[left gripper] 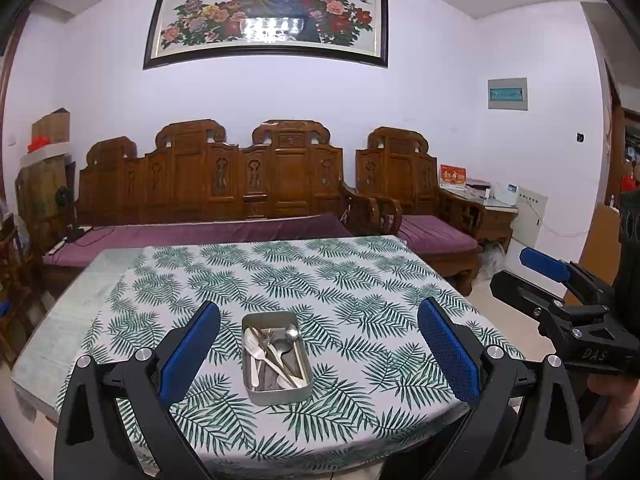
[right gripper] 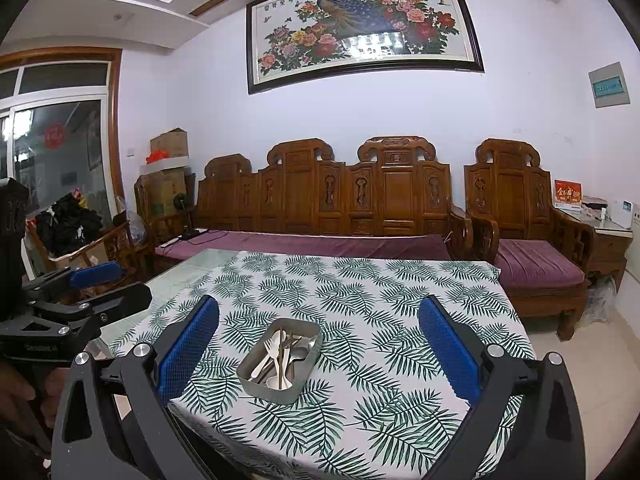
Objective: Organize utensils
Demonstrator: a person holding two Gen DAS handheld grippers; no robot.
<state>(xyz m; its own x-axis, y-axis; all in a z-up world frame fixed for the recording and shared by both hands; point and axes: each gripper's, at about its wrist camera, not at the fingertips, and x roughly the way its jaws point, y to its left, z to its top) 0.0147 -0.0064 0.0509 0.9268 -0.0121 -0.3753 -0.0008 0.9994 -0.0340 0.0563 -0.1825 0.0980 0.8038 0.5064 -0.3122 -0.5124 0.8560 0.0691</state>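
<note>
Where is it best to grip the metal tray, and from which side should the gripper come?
Probably the metal tray by its near short wall, coming from above with the open left gripper: the thin upright rim suits a pinch, and the utensils crowd the inside.

A metal tray (left gripper: 277,360) of jumbled spoons and forks (left gripper: 272,350) sits on a fern-print tablecloth (left gripper: 340,288), framed between the left gripper (left gripper: 318,354)'s 2 wide-apart blue-padded fingers (left gripper: 188,354). The right gripper (left gripper: 560,284) hangs at right, off the table.
</note>
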